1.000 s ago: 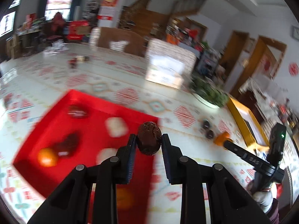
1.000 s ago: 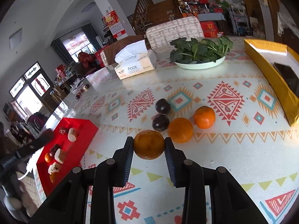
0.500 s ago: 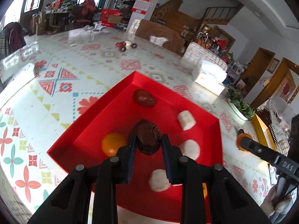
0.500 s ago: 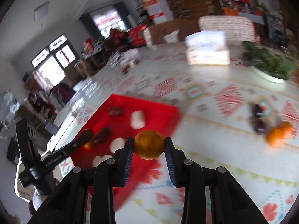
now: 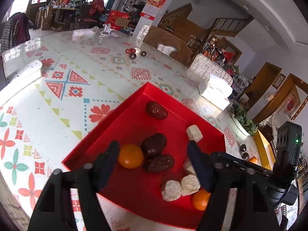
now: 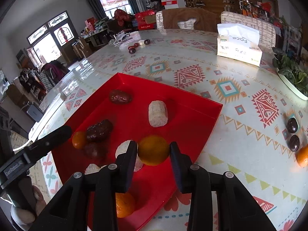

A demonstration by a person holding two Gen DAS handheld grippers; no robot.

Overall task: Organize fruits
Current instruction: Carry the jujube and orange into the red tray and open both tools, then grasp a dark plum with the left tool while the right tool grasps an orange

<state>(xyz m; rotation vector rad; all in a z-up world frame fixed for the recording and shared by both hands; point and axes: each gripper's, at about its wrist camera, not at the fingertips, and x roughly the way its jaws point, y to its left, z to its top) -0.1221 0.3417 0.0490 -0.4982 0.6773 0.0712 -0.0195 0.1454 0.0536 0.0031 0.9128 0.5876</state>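
The left gripper (image 5: 152, 156) has just opened wide, jaws empty: its dark fruit (image 5: 158, 162) now lies in the red tray (image 5: 134, 104) beside an orange (image 5: 130, 156) (one delivery done). The right gripper (image 6: 153, 153) clamps a mandarin (image 6: 153, 150) above the tray, likely next.

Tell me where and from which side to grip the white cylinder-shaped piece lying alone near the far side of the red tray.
Grip the white cylinder across its curved sides at mid-length, coming down from above. It lies on its side in the red tray, with bare tray floor on both flanks, so fingers would likely fit there. Its flat ends sit further apart and would need wider jaws.
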